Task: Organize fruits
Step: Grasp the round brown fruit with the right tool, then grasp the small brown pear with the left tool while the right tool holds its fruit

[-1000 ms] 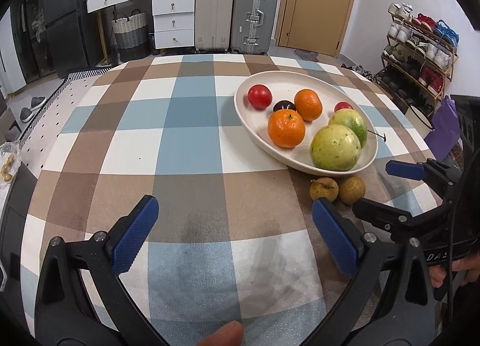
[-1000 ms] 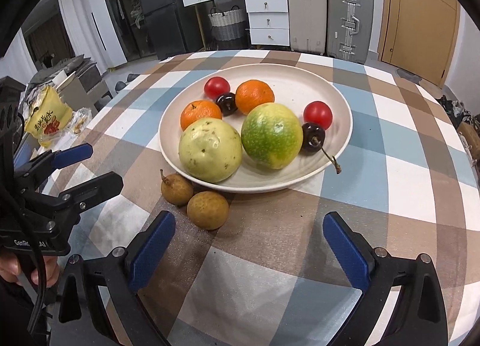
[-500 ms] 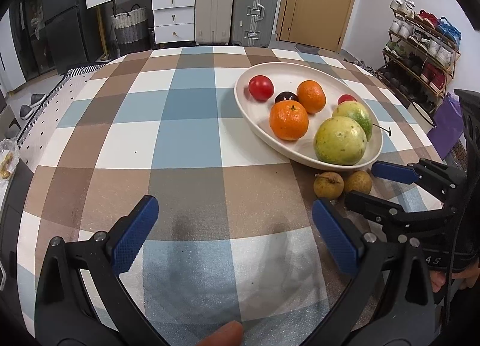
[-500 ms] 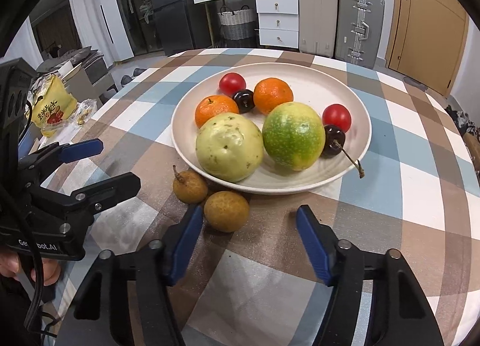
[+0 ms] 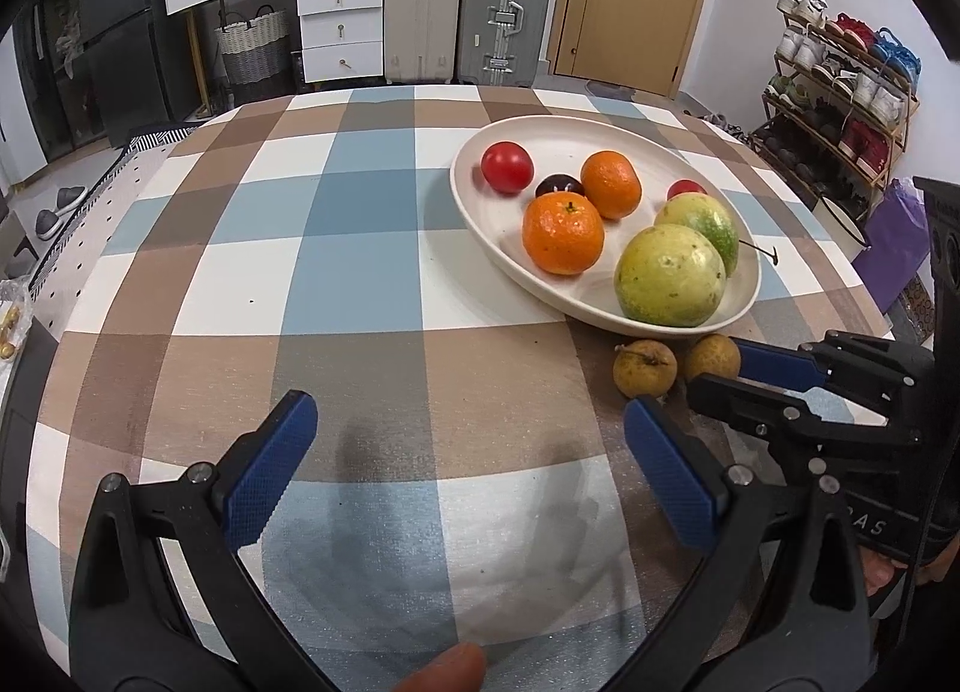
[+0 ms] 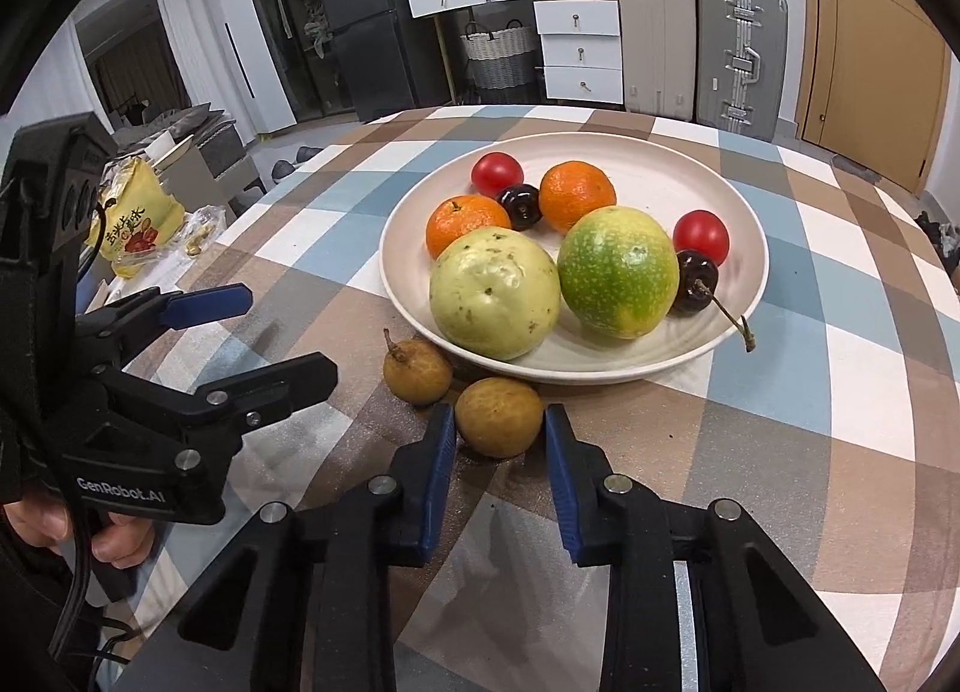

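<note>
Clamping a brown longan (image 6: 498,417) — right hand-held gripper (image 6: 497,435), left hand-held gripper (image 5: 462,455) spread wide, empty.

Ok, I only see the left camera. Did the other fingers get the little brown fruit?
Observer: Yes. In the right camera the right gripper is closing, and its fingers already press both sides of the near longan.
Child: What's that thin stick poking out?
Observer: The stem of a dark cherry, hidden from you behind the green fruit.
Child: Anything off to my left?
Observer: A yellow bag with red print.
</note>
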`<action>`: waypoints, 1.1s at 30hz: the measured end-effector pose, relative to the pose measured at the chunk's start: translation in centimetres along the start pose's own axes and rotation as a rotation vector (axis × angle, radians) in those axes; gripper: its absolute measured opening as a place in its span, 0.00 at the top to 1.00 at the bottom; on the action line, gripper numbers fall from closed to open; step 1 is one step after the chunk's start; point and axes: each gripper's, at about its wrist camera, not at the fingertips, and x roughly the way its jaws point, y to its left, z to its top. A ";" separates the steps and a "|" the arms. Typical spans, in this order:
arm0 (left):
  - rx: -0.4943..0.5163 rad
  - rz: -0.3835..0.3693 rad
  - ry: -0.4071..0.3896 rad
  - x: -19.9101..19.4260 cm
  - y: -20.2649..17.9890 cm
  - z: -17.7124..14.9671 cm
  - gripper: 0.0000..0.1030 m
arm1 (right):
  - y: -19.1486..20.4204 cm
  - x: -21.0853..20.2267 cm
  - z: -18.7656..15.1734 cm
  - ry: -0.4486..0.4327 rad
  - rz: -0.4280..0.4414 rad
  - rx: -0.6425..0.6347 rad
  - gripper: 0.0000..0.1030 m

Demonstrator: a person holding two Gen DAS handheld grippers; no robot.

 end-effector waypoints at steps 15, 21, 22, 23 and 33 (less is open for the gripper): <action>0.071 -0.044 0.031 1.3 -3.4 0.3 0.18 | -2.0 -3.3 -1.1 -0.067 -0.018 0.060 0.71; 0.119 -0.074 0.050 2.1 -5.3 0.4 0.35 | -4.0 -4.0 -1.7 -0.073 -0.051 0.105 0.71; 0.126 -0.075 0.048 2.1 -5.4 0.4 0.35 | -4.2 -4.1 -1.8 -0.075 -0.054 0.110 0.71; 0.137 -0.077 0.046 2.2 -5.7 0.5 0.38 | -4.4 -4.1 -1.9 -0.076 -0.055 0.115 0.71; 0.174 -0.106 0.051 2.7 -7.1 0.9 0.50 | -5.3 -4.2 -2.1 -0.083 -0.061 0.142 0.71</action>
